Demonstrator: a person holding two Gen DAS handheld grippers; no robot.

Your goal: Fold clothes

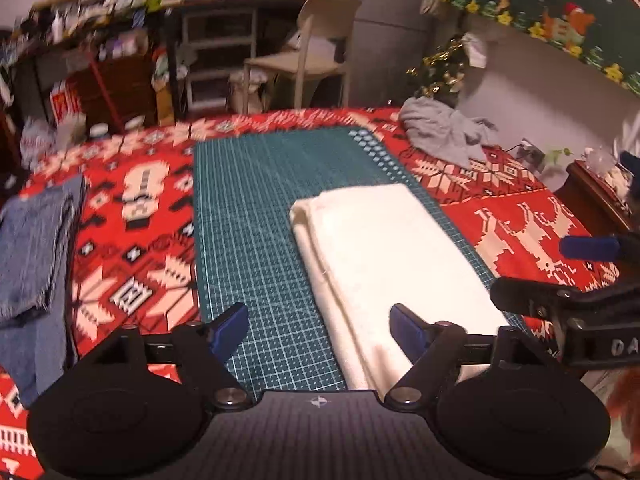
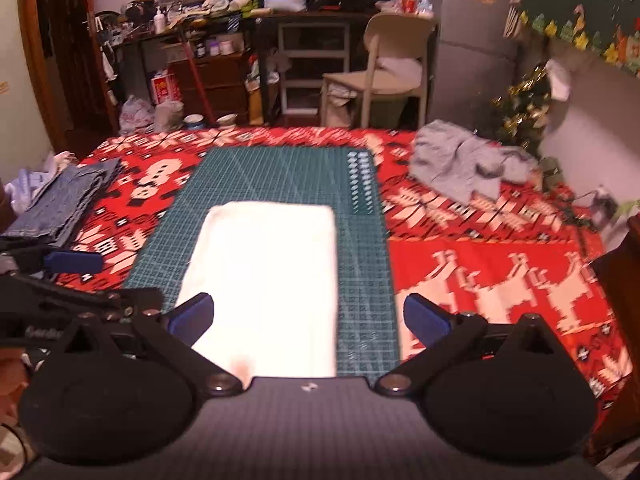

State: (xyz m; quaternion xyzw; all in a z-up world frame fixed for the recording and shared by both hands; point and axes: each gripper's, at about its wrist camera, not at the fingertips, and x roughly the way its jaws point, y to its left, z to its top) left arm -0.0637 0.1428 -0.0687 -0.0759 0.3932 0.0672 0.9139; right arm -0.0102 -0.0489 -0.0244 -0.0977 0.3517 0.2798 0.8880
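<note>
We held the left gripper (image 1: 319, 326) spread wide and empty over the near end of the folded white cloth (image 1: 384, 264), which lay lengthwise on the green cutting mat (image 1: 248, 216) in the middle of the worktop. Our right gripper (image 2: 308, 316) was equally wide, gripping nothing, above the same cloth. Folded jeans (image 2: 60, 204) sat at the left edge on the red patterned cover (image 2: 500, 248), and a crumpled grey garment (image 2: 460, 168) lay far right.
</note>
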